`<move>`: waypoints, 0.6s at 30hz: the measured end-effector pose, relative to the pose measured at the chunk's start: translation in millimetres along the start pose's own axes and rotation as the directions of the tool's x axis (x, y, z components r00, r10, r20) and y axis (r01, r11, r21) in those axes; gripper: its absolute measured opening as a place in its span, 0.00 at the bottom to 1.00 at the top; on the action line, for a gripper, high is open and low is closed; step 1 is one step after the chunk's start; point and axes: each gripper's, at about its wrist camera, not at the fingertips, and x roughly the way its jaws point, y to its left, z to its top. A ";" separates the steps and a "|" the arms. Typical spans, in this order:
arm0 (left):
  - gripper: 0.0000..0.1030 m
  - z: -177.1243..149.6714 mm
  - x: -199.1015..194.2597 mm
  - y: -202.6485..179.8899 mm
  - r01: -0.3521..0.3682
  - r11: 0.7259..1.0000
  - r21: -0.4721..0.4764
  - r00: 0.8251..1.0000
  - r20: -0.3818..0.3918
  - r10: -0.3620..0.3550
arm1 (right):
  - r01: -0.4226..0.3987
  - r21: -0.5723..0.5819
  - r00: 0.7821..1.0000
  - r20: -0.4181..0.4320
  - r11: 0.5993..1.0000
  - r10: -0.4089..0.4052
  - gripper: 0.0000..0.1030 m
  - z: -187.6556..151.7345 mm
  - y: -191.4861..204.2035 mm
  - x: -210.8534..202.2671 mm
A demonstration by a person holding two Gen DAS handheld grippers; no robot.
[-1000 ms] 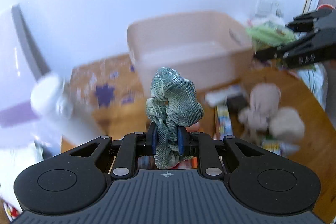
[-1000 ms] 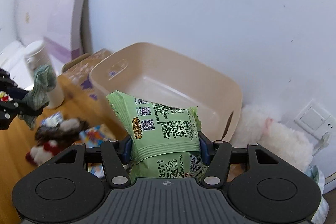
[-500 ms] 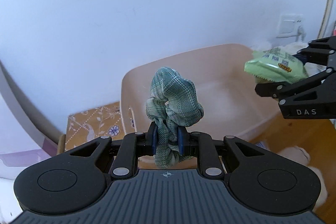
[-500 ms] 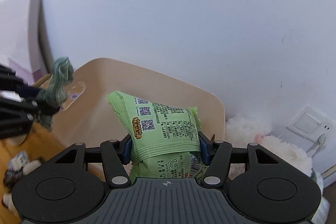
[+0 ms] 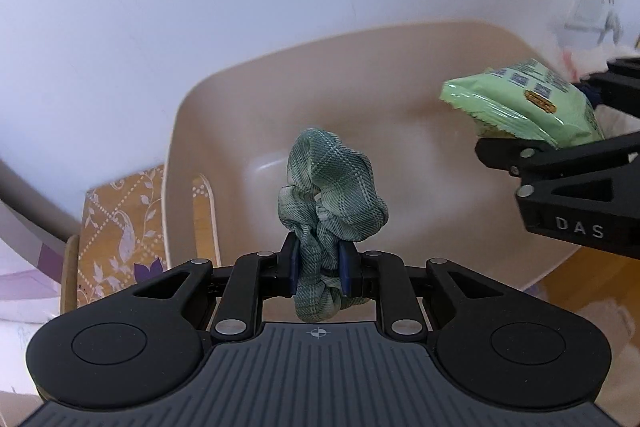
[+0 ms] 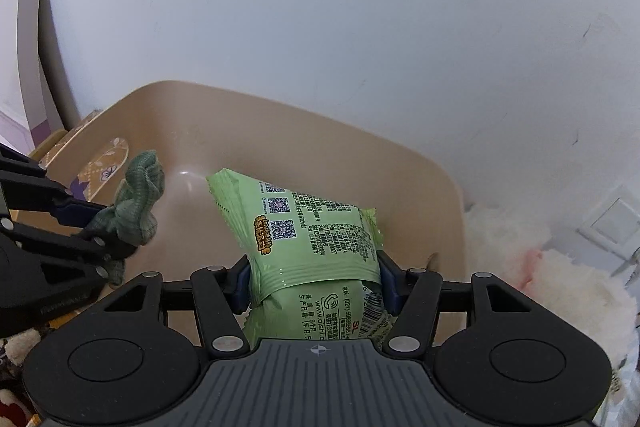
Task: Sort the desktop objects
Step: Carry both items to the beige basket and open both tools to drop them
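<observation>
— So, where's your left gripper (image 5: 319,269)?

— You hold it over the beige bin (image 5: 400,39), its 2 fingers pinching a green plaid scrunchie (image 5: 332,195) that bunches up above the pads.

— And the right gripper (image 6: 316,283)?

— You have it clamped on a green snack packet (image 6: 304,227), printed side up, also above the bin's open top, near its right side. From the left camera the packet (image 5: 528,107) sits to the right of the scrunchie, apart from it.

— Anything around the bin?

— Yes: a floral box (image 5: 120,223) touches its left wall, and white fluff (image 6: 528,267) lies to its right by a wall socket (image 6: 612,219).
</observation>
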 end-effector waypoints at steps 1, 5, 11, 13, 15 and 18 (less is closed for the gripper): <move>0.24 -1.2 1.3 -0.8 0.005 1.000 0.013 1.000 -0.005 -0.005 | 0.001 0.000 1.000 -0.006 1.000 -0.001 0.67 -0.3 1.0 1.3; 0.71 -1.2 2.3 0.6 0.022 1.000 0.013 1.000 0.002 -0.022 | -0.002 -0.012 1.000 -0.007 1.000 0.001 0.76 1.9 -0.4 -0.1; 0.80 -2.2 -7.4 12.4 0.042 0.999 -0.028 0.999 0.016 -0.041 | 0.014 -0.007 1.000 0.020 1.000 -0.014 0.97 -0.3 -7.3 -23.5; 0.80 -3.5 -14.2 13.9 0.040 0.999 -0.022 0.999 0.022 -0.040 | 0.027 -0.007 0.999 0.037 1.000 -0.027 1.00 -0.9 -9.7 -33.1; 0.80 -5.2 -21.1 15.9 0.039 0.999 -0.014 0.999 0.035 -0.039 | 0.027 -0.001 0.998 0.052 1.000 -0.027 1.00 5.7 -17.7 -45.1; 0.80 -3.4 -31.6 23.2 0.046 0.999 0.002 0.997 0.055 -0.046 | 0.034 0.022 0.997 0.065 0.999 -0.036 1.00 5.3 -28.8 -67.3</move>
